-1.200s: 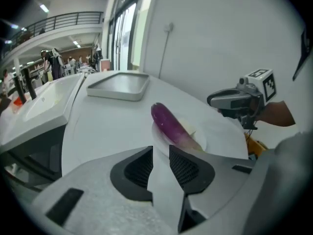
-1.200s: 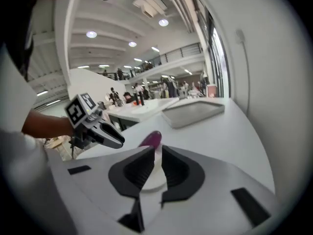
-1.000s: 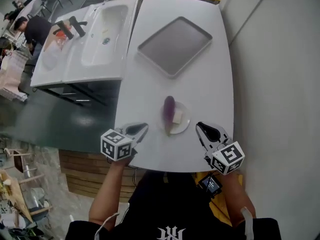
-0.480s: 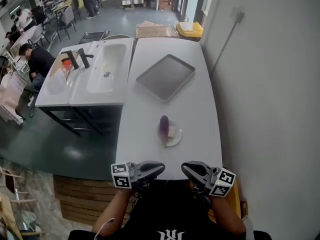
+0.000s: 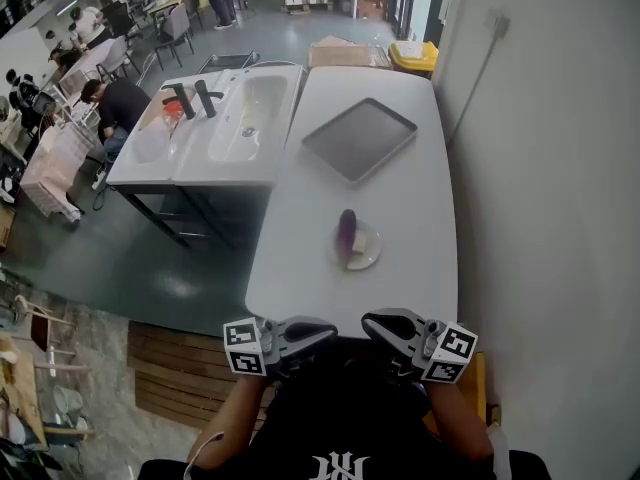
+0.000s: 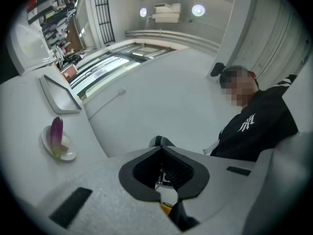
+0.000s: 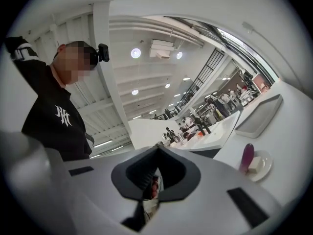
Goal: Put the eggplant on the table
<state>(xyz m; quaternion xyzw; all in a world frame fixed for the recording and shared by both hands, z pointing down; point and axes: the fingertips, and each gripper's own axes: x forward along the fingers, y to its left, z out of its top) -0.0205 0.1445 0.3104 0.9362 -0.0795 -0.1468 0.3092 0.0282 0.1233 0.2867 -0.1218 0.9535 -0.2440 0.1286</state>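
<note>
A purple eggplant [image 5: 346,232] lies on a small white plate [image 5: 366,252] on the white table [image 5: 400,183], beside a pale block on the same plate. Both grippers are held close to the person's chest, short of the table's near edge. My left gripper [image 5: 328,330] is shut and empty, pointing right. My right gripper [image 5: 370,322] is shut and empty, pointing left at it. In the left gripper view the eggplant [image 6: 56,131] and plate [image 6: 68,153] sit far left. From the right gripper the eggplant [image 7: 246,157] shows at the right.
A grey tray [image 5: 359,138] lies on the far half of the table. A white double sink unit [image 5: 215,128] with black taps stands to the table's left. A wall runs along the right side. People sit and stand at desks in the far background.
Both grippers have drawn back from either side of the plate toward the person's chest and have shut. The head camera has lifted, showing more of the room. The eggplant has stayed on the plate.
</note>
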